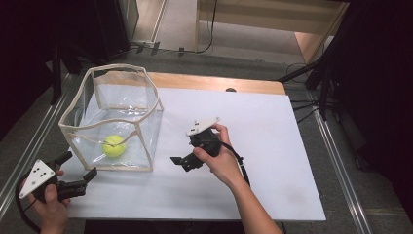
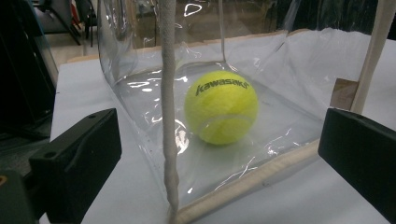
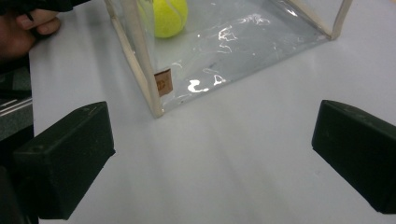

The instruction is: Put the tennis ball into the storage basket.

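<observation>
A clear plastic bag (image 1: 117, 105) with cream trim stands open-topped at the left of the white table sheet (image 1: 263, 146). A yellow tennis ball (image 1: 113, 145) lies on its floor. My left gripper (image 1: 78, 165) sits open at the bag's near-left corner, nothing between its jaws. In the left gripper view the ball (image 2: 220, 107), lettered "kawasaki", rests behind the bag's corner seam (image 2: 168, 116). My right gripper (image 1: 184, 158) hovers open to the right of the bag, pointing at it. The right gripper view looks over the bag's corner (image 3: 154, 93) to the ball (image 3: 170, 16).
A small brown label (image 3: 163, 83) is sewn at the bag's lower corner. The wooden table edge (image 1: 219, 82) runs behind the sheet. Metal rails (image 1: 336, 161) flank the table, with cables (image 1: 304, 105) on the floor at the right.
</observation>
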A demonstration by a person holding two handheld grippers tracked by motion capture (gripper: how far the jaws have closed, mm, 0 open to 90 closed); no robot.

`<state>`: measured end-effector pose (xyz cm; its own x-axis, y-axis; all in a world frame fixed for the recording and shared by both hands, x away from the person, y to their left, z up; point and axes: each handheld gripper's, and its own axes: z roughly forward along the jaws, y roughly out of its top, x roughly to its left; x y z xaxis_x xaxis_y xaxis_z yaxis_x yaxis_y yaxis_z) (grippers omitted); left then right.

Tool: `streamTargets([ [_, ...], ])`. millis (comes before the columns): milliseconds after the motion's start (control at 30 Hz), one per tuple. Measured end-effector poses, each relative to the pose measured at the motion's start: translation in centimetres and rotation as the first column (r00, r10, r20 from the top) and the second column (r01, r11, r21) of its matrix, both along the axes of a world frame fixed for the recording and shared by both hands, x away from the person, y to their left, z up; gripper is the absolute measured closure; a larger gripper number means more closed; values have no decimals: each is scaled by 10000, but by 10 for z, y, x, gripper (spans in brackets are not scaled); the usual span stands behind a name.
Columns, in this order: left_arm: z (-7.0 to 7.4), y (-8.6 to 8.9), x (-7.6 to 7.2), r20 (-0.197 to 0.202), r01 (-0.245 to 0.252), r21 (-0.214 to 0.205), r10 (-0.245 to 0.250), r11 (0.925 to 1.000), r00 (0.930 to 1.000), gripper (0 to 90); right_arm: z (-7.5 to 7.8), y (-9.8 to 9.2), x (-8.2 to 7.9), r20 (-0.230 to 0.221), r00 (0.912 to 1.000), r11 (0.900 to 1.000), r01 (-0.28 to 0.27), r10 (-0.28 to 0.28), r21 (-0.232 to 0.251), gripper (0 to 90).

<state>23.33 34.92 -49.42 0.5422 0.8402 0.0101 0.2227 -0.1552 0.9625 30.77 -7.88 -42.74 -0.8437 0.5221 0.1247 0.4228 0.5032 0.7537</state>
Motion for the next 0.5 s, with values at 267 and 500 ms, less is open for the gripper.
streamTargets([
  [267,0,0,0,-2,11,5,-11,10000,10000,0,-15,-17,-9,36,9999,9997,97,-97,206,0],
  [500,0,-1,0,-35,-14,5,14,10000,10000,0,-26,-32,-19,213,9994,9991,265,-271,317,0],
])
